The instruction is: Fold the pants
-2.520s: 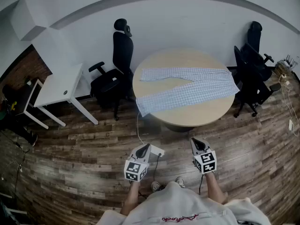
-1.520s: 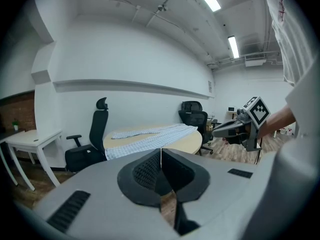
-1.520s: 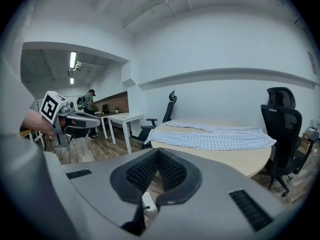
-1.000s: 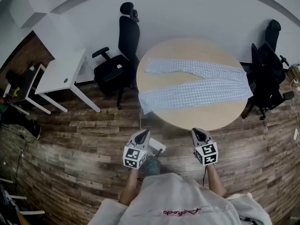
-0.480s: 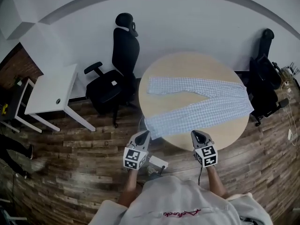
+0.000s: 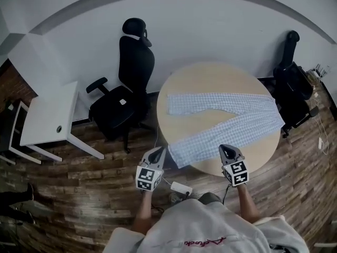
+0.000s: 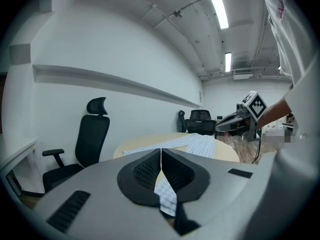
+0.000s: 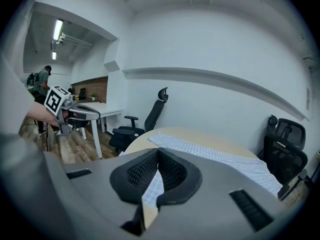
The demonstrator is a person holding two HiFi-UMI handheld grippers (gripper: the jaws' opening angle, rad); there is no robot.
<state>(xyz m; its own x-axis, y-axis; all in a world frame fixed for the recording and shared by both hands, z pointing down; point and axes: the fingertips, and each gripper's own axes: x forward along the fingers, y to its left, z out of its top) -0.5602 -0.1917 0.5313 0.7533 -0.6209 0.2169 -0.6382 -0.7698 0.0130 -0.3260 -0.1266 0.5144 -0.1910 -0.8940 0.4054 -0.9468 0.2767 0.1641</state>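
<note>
Left gripper (image 6: 158, 152), jaws clenched together with nothing between them, hangs over the wood floor (image 6: 79, 183) just beside the round table (image 6: 210, 78). Checked pants (image 6: 226, 117) lie spread flat on the tabletop, legs pointing left, the nearer hem at the rim. Right gripper (image 6: 226, 149), likewise clenched and empty, hovers at the table's near edge.

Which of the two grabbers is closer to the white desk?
Left. The left gripper is over the wood floor, on the white desk's side. The right gripper is past it, at the round table's near edge.
</note>
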